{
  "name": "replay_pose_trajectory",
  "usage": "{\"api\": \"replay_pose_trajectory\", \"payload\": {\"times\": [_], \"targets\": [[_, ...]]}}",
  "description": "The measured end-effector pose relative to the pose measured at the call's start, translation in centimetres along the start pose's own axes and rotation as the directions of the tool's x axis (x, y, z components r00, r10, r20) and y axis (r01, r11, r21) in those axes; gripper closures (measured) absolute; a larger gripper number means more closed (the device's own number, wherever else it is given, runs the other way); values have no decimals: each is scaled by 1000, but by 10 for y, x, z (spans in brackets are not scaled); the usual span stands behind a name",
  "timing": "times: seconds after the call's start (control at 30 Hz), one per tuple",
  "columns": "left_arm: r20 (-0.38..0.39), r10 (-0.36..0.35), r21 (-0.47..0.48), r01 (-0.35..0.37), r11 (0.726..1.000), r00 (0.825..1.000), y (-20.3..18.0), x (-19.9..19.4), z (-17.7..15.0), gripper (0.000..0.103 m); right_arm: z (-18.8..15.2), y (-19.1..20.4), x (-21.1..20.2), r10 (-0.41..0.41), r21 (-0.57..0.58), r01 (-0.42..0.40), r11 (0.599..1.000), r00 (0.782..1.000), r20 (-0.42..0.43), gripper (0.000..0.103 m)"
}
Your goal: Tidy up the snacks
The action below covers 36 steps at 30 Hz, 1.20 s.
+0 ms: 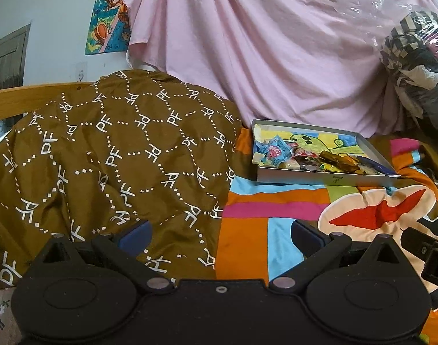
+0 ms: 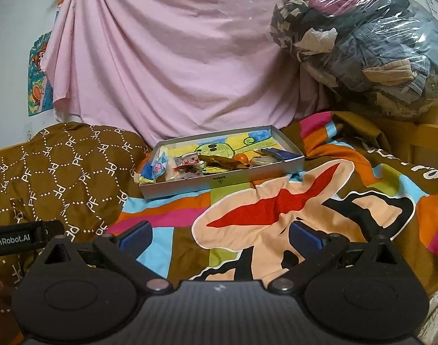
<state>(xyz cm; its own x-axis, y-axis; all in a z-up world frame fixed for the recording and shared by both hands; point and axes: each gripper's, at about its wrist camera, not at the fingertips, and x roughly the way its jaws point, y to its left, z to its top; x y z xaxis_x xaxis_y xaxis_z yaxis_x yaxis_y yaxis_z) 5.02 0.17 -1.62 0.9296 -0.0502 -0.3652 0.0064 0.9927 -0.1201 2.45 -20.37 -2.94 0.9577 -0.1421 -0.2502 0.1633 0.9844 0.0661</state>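
- the shallow grey box [image 2: 223, 182] of snacks [image 2: 190, 166] lies on the bed, well beyond both grippers; in the right wrist view it sits far and a little left of centre, in the left wrist view far and to the right.
- left gripper [image 1: 220, 234]: blue-padded fingers [image 1: 135, 234] spread wide apart, holding nothing, hovering low over the seam between brown quilt and colourful sheet.
- right gripper [image 2: 220, 234]: fingers [image 2: 304, 238] likewise wide apart and empty, level above the colourful sheet [image 2: 276, 224].
- the snacks are small crinkly wrappers, blue, red, gold and brown, heaped along the box's near edge; the box floor shows a bright drawing.
- a brown quilt [image 1: 104, 155] with white "pf" lettering bulges to the left; a pink cloth [image 2: 173, 57] hangs in folds behind, and a clear plastic bag of clothes [image 2: 363, 37] sits far right.
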Motion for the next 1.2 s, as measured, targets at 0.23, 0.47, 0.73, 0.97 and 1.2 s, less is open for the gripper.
{"api": "replay_pose_trajectory", "payload": {"times": [0.23,0.47,0.73,0.97,1.2], "targets": [[2,5,-10,-5,1000,1000,1,-1,1,1,0,-1,-2,-7,4,7,1000,1000,15,0],[15,4,-17,-4,1000,1000,1,-3,1,1,1,0,-1,-13,-2,13,1000,1000,22,0],[19,2,-12,-1,1000,1000,1,-4,0,1,1,1,-1,-14,-5,14,1000,1000,24,0],[18,-1,-9,1,1000,1000,0,-4,-1,1,0,1,-1,-17,1,17,1000,1000,23,0],[19,-2,-9,2,1000,1000,0,-4,-2,1,1,1,-1,-17,1,17,1000,1000,23,0]]}}
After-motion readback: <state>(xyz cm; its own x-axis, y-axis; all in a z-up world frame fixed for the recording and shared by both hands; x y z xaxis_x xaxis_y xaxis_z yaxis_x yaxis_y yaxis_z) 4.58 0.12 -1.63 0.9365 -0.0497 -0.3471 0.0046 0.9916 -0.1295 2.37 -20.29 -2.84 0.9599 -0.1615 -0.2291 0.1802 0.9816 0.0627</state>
